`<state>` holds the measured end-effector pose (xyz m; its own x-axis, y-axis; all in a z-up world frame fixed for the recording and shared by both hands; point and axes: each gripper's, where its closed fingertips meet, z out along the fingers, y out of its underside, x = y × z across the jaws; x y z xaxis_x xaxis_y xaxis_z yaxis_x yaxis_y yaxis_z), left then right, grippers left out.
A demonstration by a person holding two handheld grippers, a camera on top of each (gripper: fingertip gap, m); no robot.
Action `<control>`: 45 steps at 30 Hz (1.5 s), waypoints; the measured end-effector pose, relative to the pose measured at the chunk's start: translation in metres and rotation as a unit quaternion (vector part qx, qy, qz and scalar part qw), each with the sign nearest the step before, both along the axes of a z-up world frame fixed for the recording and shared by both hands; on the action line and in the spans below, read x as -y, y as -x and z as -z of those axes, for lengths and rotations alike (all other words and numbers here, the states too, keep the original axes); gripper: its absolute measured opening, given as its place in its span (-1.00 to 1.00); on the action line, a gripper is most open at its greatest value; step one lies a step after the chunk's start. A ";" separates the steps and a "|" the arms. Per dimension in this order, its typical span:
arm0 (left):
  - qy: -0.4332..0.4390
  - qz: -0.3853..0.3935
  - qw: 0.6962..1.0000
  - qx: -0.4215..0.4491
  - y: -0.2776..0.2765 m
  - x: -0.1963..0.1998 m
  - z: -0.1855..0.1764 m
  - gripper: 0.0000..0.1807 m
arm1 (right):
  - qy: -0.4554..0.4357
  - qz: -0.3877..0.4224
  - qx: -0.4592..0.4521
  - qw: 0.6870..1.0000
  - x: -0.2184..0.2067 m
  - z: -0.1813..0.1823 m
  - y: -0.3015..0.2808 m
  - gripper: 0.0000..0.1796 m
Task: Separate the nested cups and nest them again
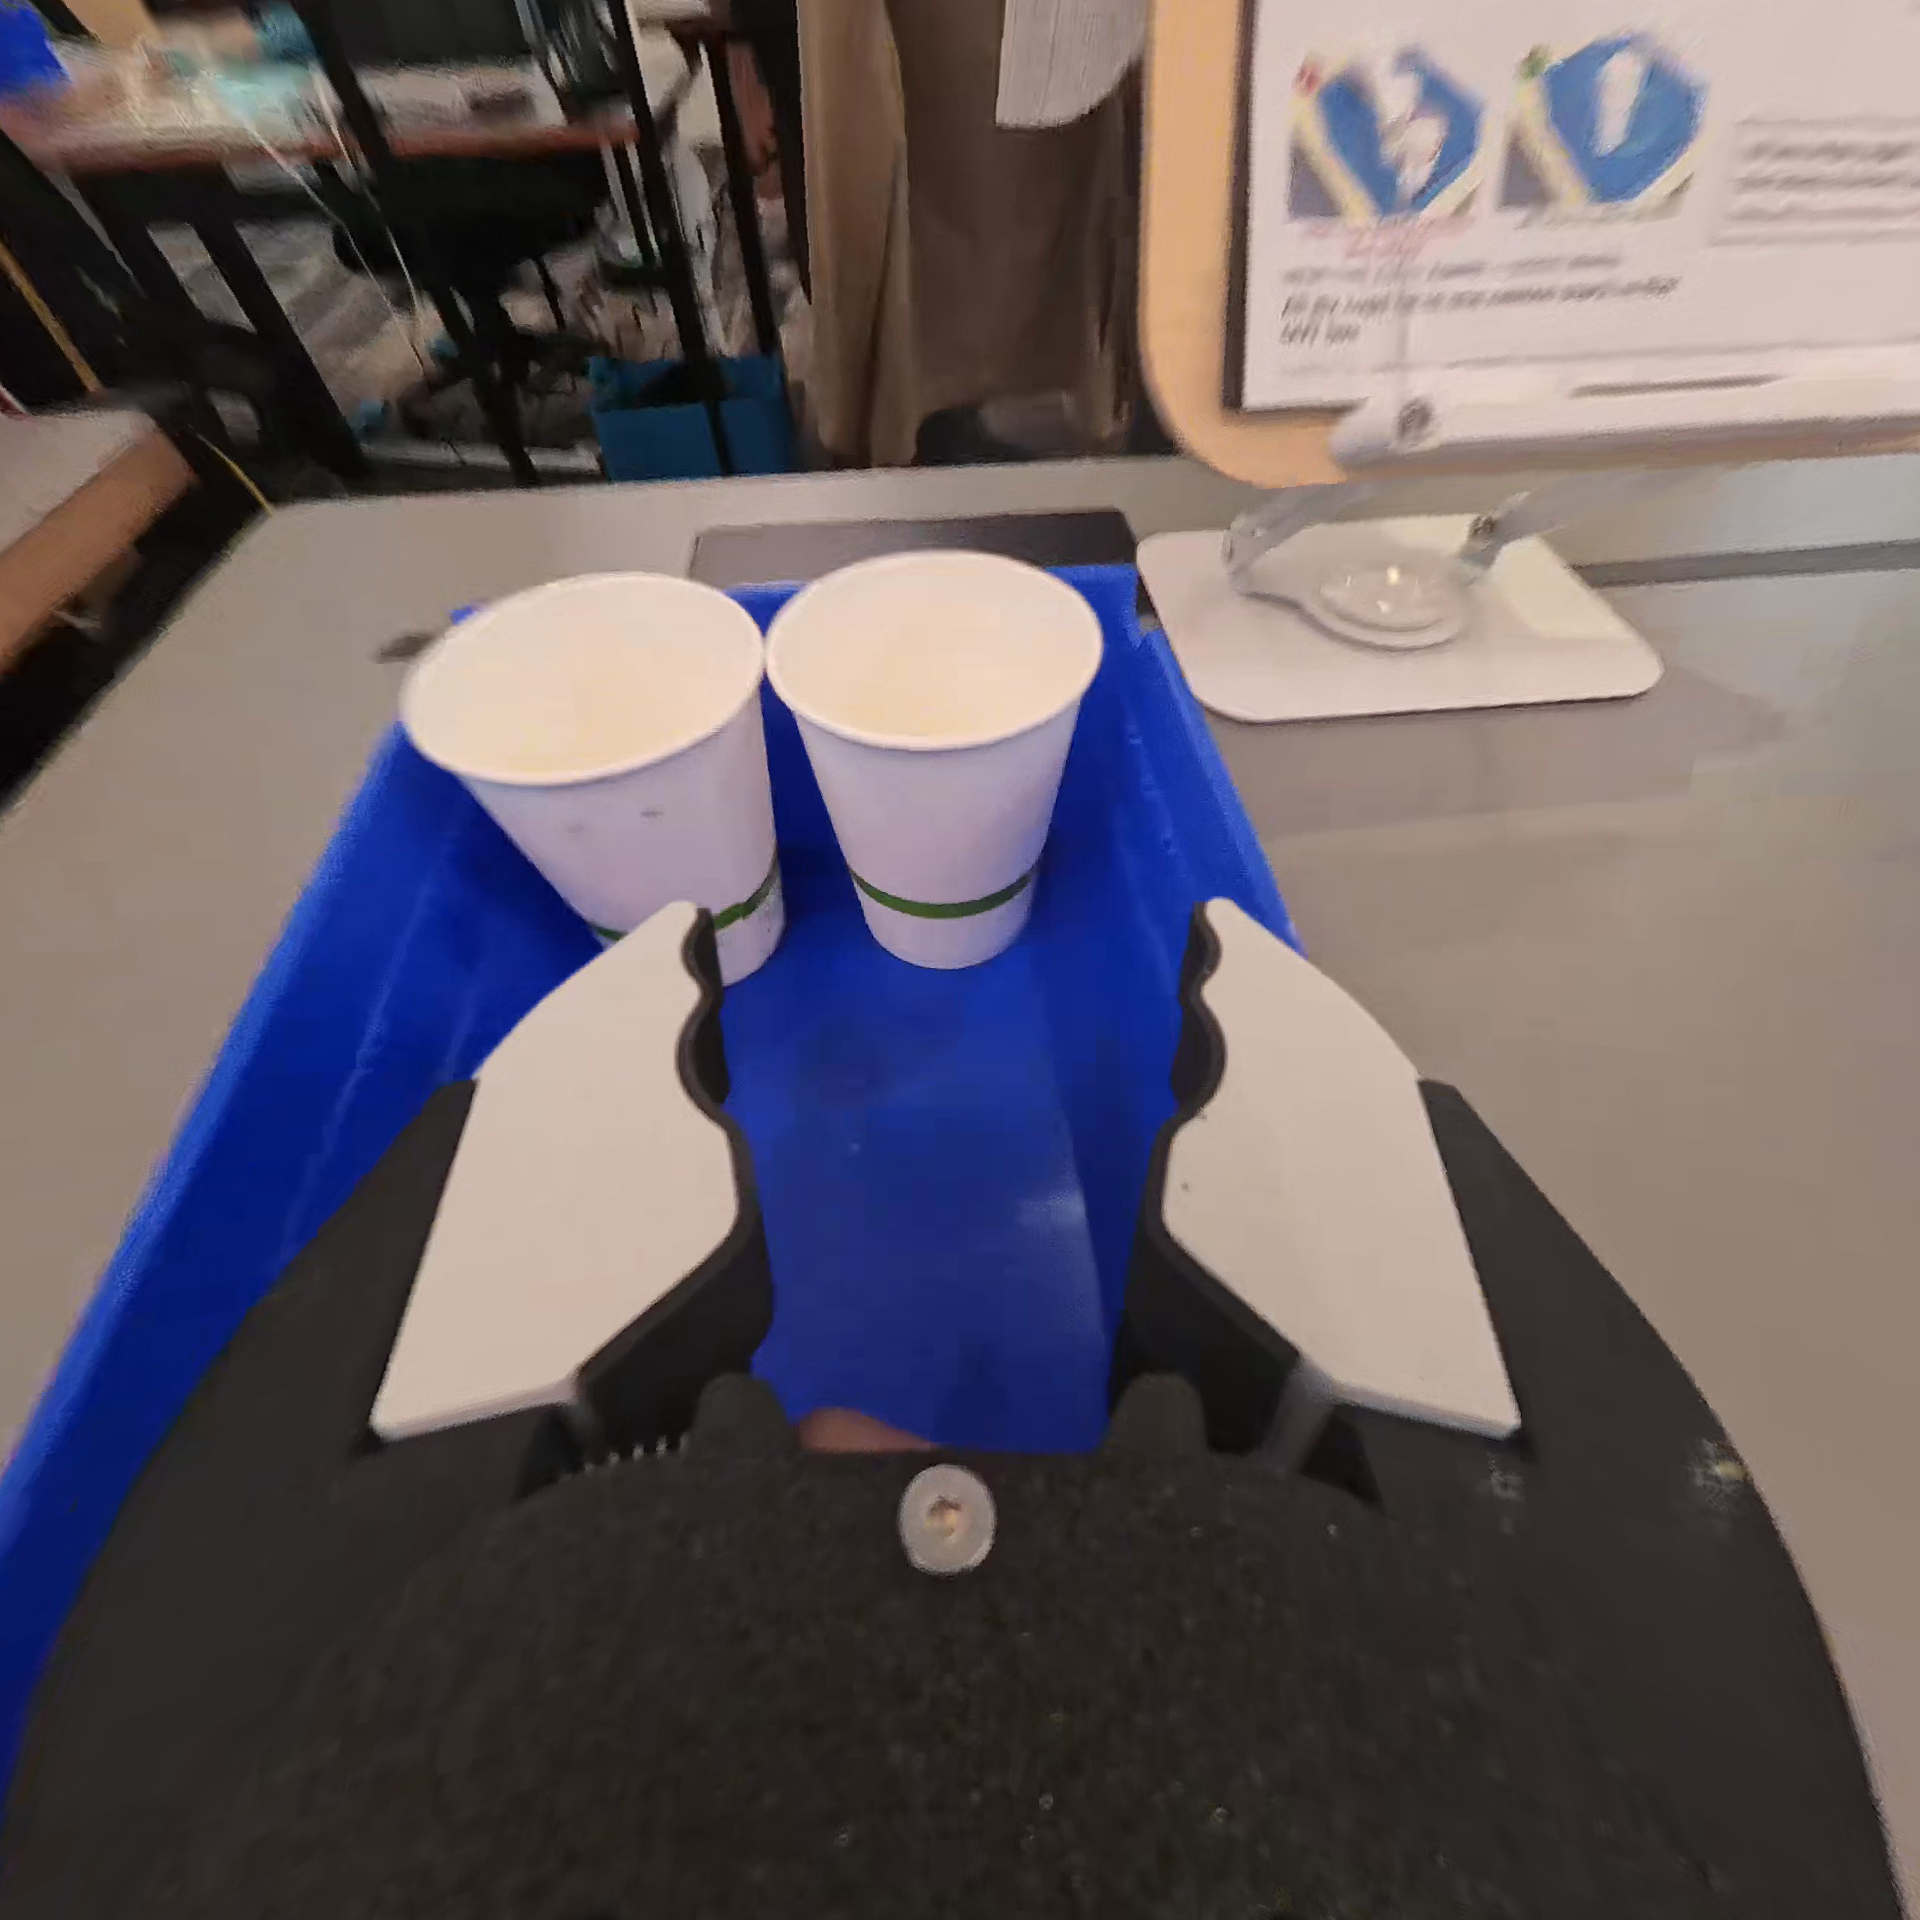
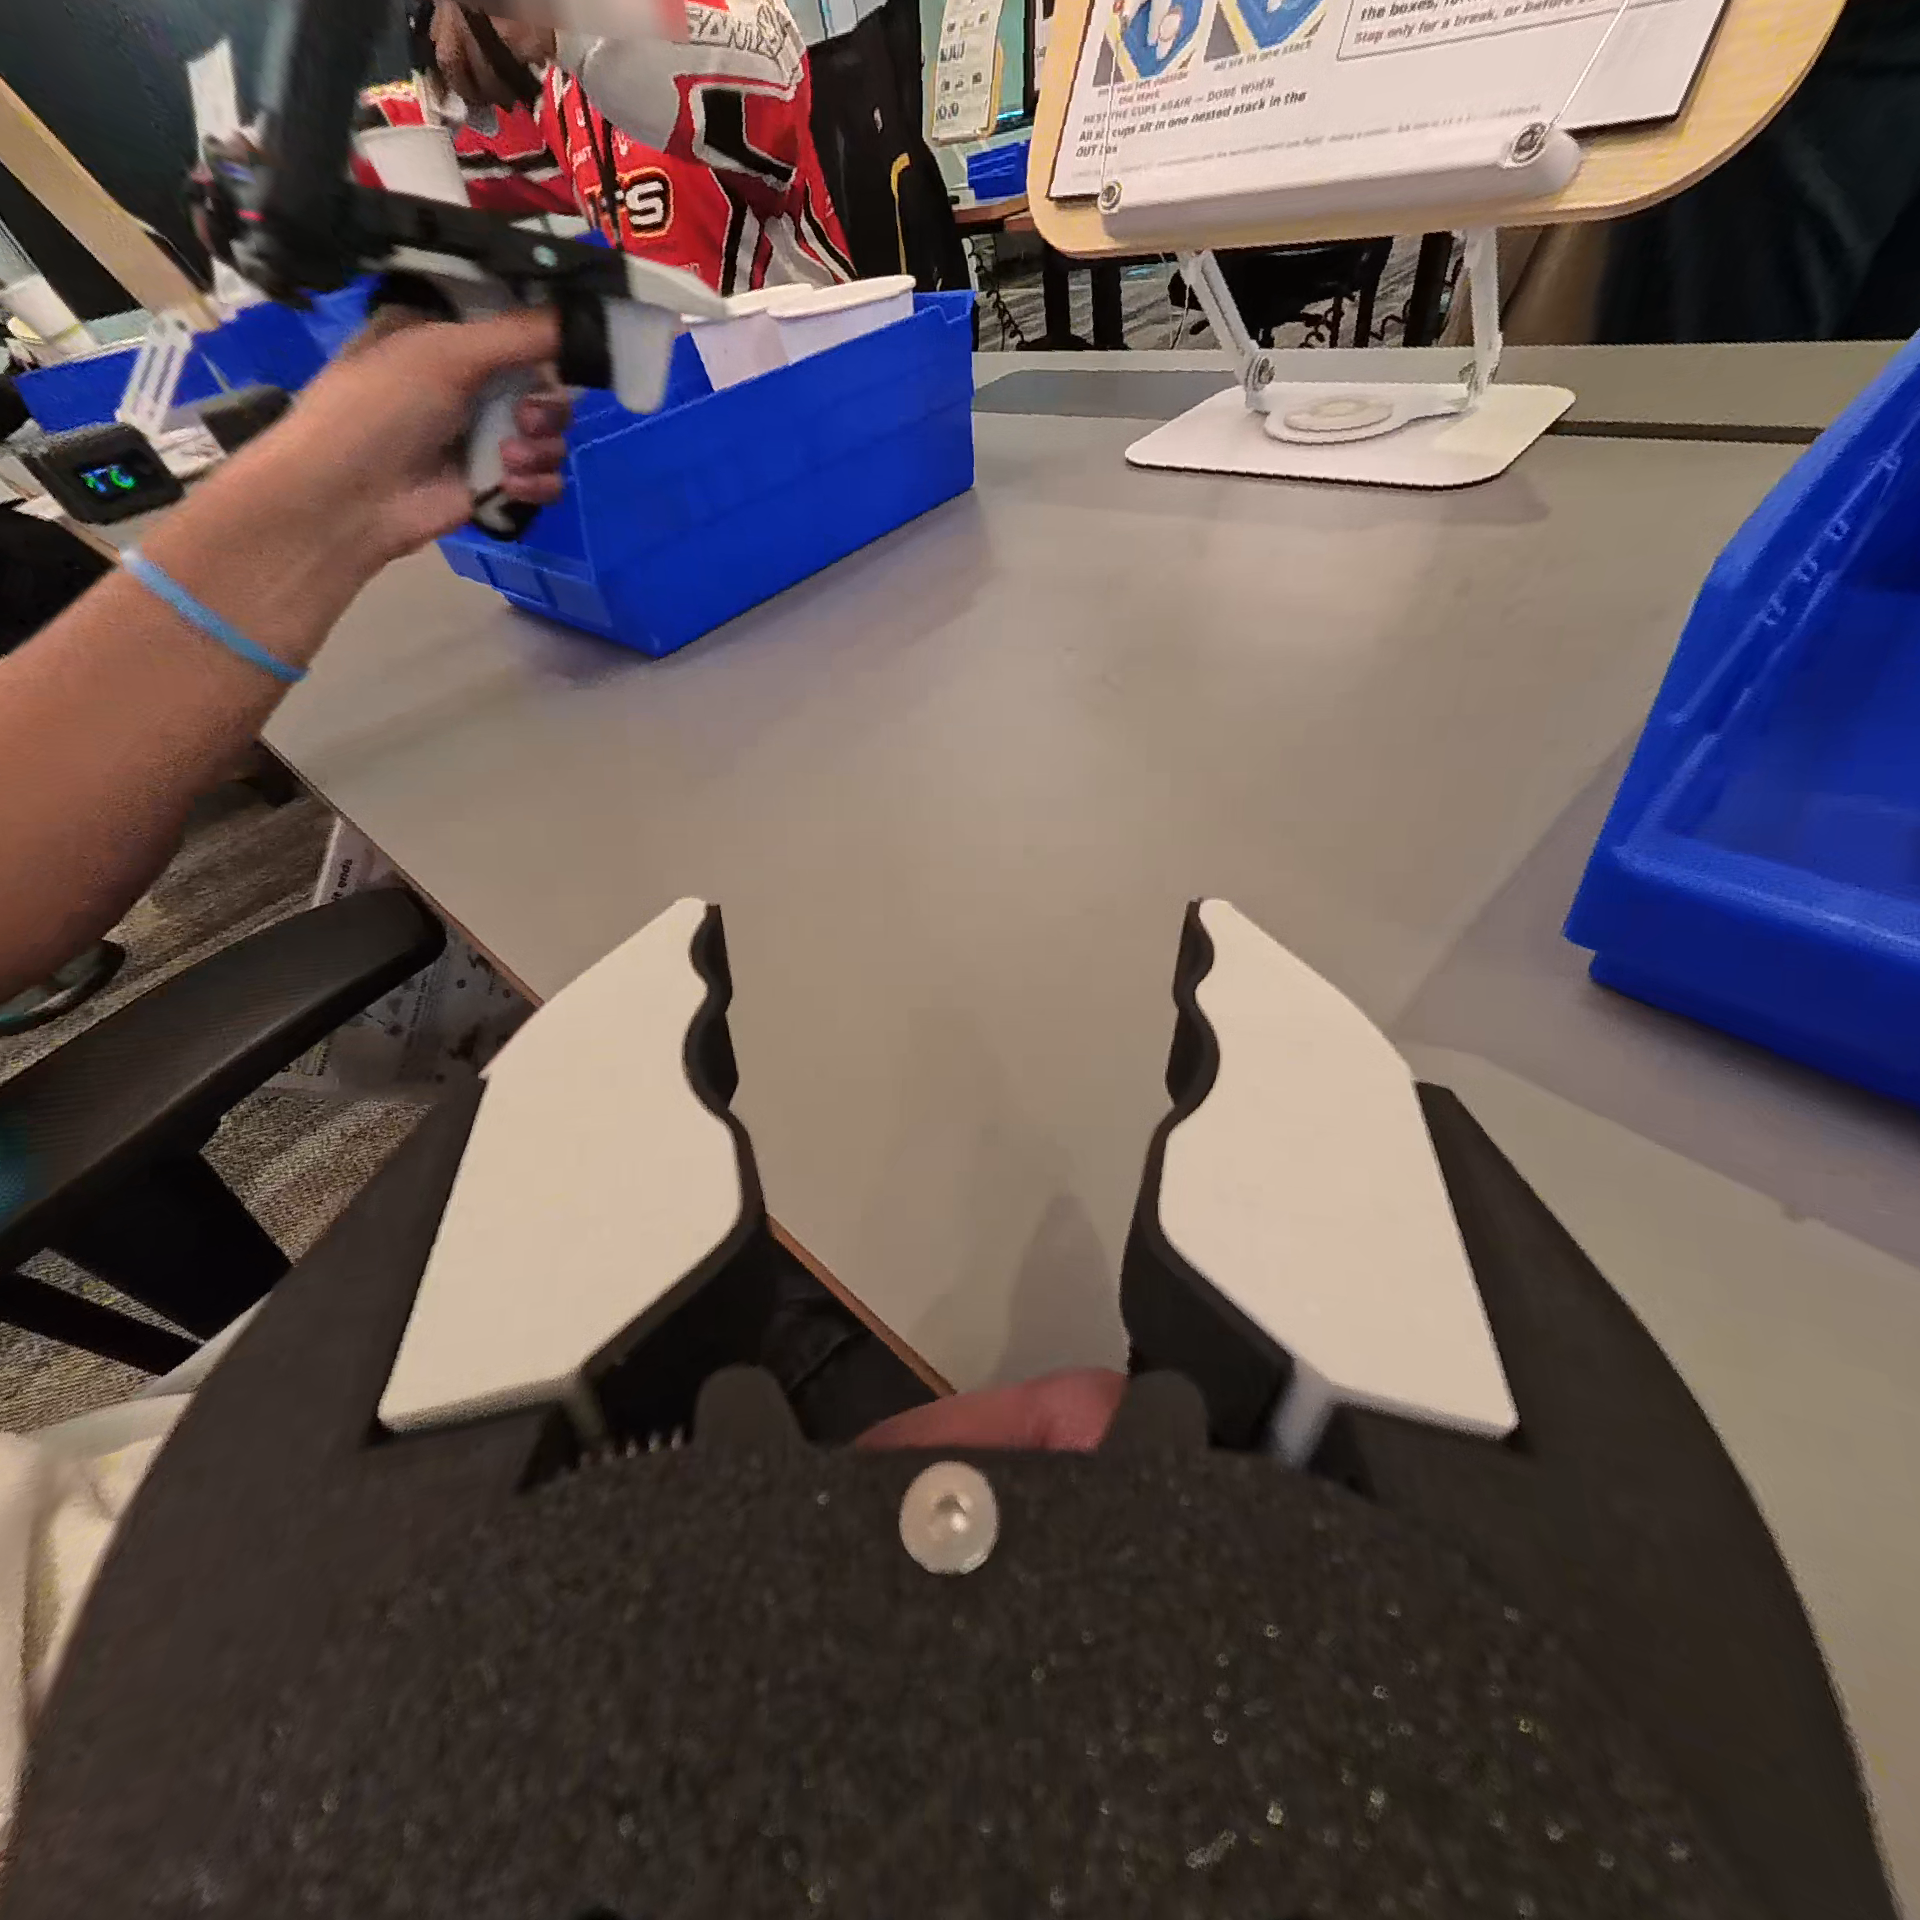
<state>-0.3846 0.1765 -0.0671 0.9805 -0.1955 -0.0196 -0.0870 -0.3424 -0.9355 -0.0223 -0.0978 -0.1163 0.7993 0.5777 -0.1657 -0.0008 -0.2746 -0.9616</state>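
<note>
Two white paper cups with a green ring near the base stand upright side by side at the far end of a blue bin (image 1: 343,1039): a left cup (image 1: 613,758) and a right cup (image 1: 935,748). My left gripper (image 1: 945,935) is open and empty, held over the bin just short of the cups, its left fingertip overlapping the left cup's base. My right gripper (image 2: 951,925) is open and empty over the grey table (image 2: 1039,727). In the right wrist view the left gripper (image 2: 634,312) shows above the same bin (image 2: 748,499), where the cup tops (image 2: 821,322) show.
A second blue bin (image 2: 1787,790) stands at the right of the table. A white stand (image 2: 1351,426) holding an instruction board is at the back. A person's arm (image 2: 156,675) holds the left gripper. A black chair (image 2: 187,1039) is off the table's left edge. People stand behind.
</note>
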 end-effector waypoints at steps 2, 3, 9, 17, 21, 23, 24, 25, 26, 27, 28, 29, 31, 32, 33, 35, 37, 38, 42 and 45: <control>0.044 0.014 0.999 0.012 -0.009 -0.024 0.020 -0.04 | 0.002 -0.002 0.000 1.000 0.000 -0.001 0.001 -0.09; 0.057 0.015 0.998 0.011 -0.013 -0.034 0.028 -0.04 | 0.001 -0.003 0.000 1.000 0.001 -0.001 0.001 -0.09; 0.088 -0.030 0.995 -0.033 -0.012 -0.082 0.058 0.04 | 0.015 -0.016 -0.008 1.000 0.002 0.004 0.006 -0.11; 0.109 -0.029 0.993 -0.019 -0.013 -0.103 0.072 -0.16 | 0.037 -0.039 -0.007 0.999 0.004 0.016 0.019 -0.13; 0.078 -0.021 0.996 -0.024 -0.012 -0.093 0.055 -0.18 | 0.033 -0.042 -0.001 0.999 0.006 0.015 0.021 -0.13; 0.063 -0.009 0.998 -0.021 -0.011 -0.082 0.044 -0.19 | 0.031 -0.042 -0.003 0.999 0.006 0.012 0.020 -0.14; 0.057 -0.001 0.998 -0.016 -0.011 -0.073 0.038 -0.19 | 0.030 -0.042 -0.005 0.999 0.006 0.011 0.019 -0.14; 0.049 0.008 0.999 -0.010 -0.010 -0.063 0.031 -0.20 | 0.029 -0.041 -0.007 0.999 0.006 0.009 0.017 -0.14; 0.037 0.021 0.999 -0.004 -0.009 -0.050 0.023 -0.20 | 0.026 -0.040 -0.009 0.999 0.006 0.006 0.015 -0.14; 0.019 0.036 0.999 0.002 -0.009 -0.036 0.012 -0.20 | 0.023 -0.039 -0.010 0.999 0.005 0.002 0.012 -0.14; -0.002 0.054 0.999 0.005 -0.008 -0.019 0.001 -0.20 | 0.018 -0.039 -0.011 0.999 0.004 -0.003 0.009 -0.14; -0.021 0.072 0.997 0.007 -0.007 -0.002 -0.010 -0.20 | 0.011 -0.041 -0.010 0.999 0.003 -0.008 0.005 -0.14; -0.052 0.122 0.991 0.017 -0.011 0.038 -0.032 -0.19 | -0.003 -0.045 -0.009 0.999 -0.001 -0.023 -0.006 -0.15; -0.066 0.150 0.986 0.024 -0.015 0.058 -0.043 -0.19 | -0.012 -0.046 -0.010 0.999 -0.003 -0.031 -0.011 -0.15; -0.074 0.182 0.980 0.032 -0.020 0.079 -0.051 -0.19 | -0.018 -0.049 -0.013 0.999 -0.005 -0.039 -0.016 -0.15; -0.071 0.249 0.965 0.049 -0.033 0.118 -0.059 -0.19 | -0.032 -0.061 -0.026 0.997 -0.007 -0.053 -0.022 -0.15; -0.062 0.313 0.945 0.070 -0.050 0.151 -0.058 -0.19 | -0.036 -0.078 -0.030 0.996 -0.009 -0.054 -0.021 -0.15; -0.054 0.341 0.936 0.075 -0.059 0.165 -0.055 -0.19 | -0.039 -0.088 -0.028 0.995 -0.009 -0.052 -0.018 -0.14; -0.025 0.441 0.895 0.059 -0.104 0.201 -0.038 -0.19 | -0.054 -0.165 0.004 0.985 -0.005 -0.053 0.015 -0.09; -0.002 0.515 0.856 0.034 -0.150 0.220 -0.030 -0.19 | -0.074 -0.216 0.051 0.972 -0.010 -0.071 0.046 0.00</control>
